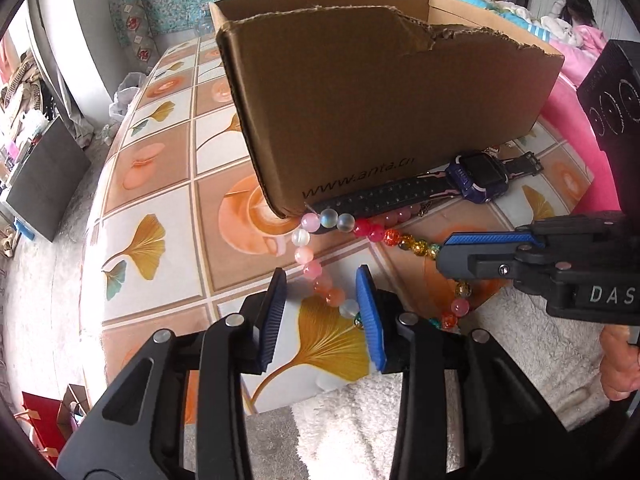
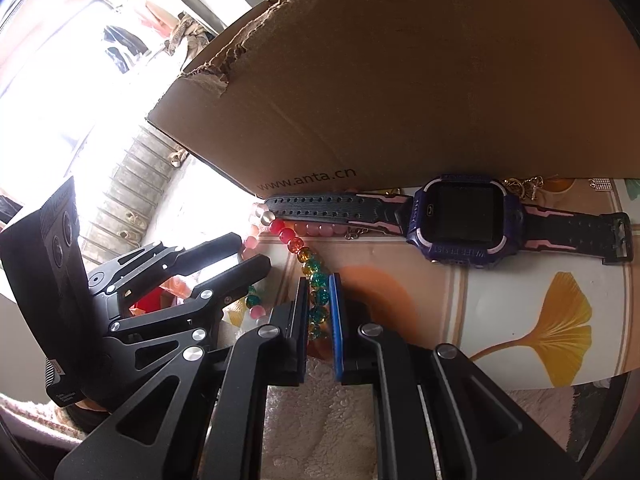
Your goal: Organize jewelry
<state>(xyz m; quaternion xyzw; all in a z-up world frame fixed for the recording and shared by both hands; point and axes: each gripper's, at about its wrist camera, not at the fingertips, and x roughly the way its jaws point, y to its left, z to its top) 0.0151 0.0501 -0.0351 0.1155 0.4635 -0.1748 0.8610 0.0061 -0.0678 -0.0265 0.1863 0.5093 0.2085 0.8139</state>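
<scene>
A cluttered room lies behind a table (image 1: pixel 168 152) covered in a cloth printed with ginkgo leaves and coffee cups. On it stands a torn cardboard box (image 1: pixel 384 104), its near wall printed with a web address. Along the foot of that wall lies a purple watch (image 2: pixel 464 220) with a black and pink strap, and a gold chain (image 2: pixel 524 186) shows between the watch and the box.

A necklace (image 1: pixel 316 268) of pink, clear, red, amber and green beads lies in a loop in front of the watch, one end touching the box corner.

The left gripper (image 1: pixel 322 304) points down at the near edge of the table, its jaws partly open with the pink and clear beads between the blue pads; one bead touches the right pad, but nothing is clamped.

The right gripper (image 2: pixel 319 312) comes in from the right, its jaws nearly closed and pinching the green and amber beads. A hand (image 1: pixel 620 364) shows under it.
</scene>
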